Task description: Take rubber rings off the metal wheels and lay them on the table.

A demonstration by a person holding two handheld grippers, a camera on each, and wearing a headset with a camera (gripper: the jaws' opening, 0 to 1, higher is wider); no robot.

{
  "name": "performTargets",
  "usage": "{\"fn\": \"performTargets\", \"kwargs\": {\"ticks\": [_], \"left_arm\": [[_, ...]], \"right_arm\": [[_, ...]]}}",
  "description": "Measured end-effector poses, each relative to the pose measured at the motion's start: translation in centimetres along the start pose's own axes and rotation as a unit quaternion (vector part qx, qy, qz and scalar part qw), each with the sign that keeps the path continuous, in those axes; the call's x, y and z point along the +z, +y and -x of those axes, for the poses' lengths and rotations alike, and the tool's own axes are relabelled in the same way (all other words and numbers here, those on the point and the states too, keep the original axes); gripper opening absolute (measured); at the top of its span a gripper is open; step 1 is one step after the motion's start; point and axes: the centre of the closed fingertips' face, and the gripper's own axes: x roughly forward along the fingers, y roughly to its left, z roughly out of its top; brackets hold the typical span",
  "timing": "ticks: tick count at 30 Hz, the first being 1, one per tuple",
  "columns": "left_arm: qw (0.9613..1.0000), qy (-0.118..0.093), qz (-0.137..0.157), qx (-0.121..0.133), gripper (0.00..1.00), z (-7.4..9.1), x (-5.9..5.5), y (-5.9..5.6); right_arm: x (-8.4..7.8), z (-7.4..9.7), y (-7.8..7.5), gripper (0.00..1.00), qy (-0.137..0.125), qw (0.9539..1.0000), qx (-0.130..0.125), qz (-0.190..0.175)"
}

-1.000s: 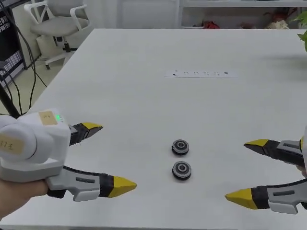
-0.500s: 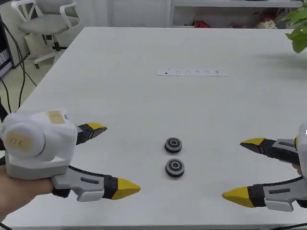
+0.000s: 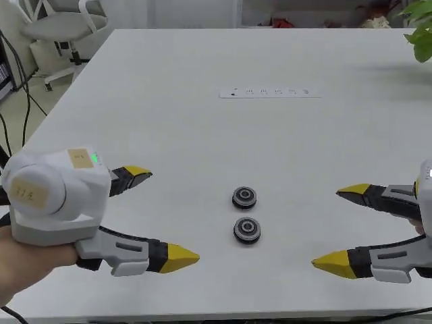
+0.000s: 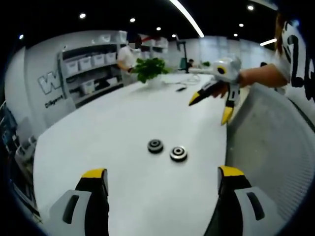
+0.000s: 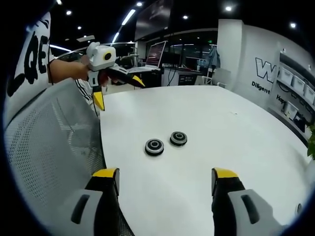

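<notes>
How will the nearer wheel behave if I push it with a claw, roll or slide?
The nearer wheel lies flat on the table, so it would probably slide, not roll. It looks metal, so likely stiff and heavy for its size. Its dark rubber ring may add some drag.

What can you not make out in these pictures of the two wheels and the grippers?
Far wheel and near wheel: too small, in all views, to tell rubber from metal.
Right gripper: body cut off by the head view's right edge.
White strip: markings too small to read, head view.
</notes>
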Motion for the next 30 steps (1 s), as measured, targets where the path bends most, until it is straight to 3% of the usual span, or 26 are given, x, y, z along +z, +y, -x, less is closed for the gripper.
{"fn": "performTargets", "kwargs": {"ticks": [5,11,22,30], "left_arm": [[0.9998,0.013,-0.013,-0.013,0.94,-0.7,-0.5,-0.3],[0.9997,0.007,-0.006,-0.022,0.93,-1.4,-0.4,-0.2],[0.9989,0.020,-0.017,-0.039,0.90,-2.5,-0.8,-0.2],[0.9986,0.018,-0.020,-0.045,0.87,-3.2,-0.6,-0.1]], "right_arm": [[-0.2,-0.9,-0.1,0.72,-0.003,0.9999,0.011,-0.006],[-0.1,-1.9,-0.1,0.70,-0.002,0.9998,0.022,-0.004],[-0.1,-3.0,-0.3,0.65,-0.001,0.9991,0.042,-0.006],[0.0,-3.8,-0.6,0.60,0.001,0.9988,0.050,-0.005]]}}
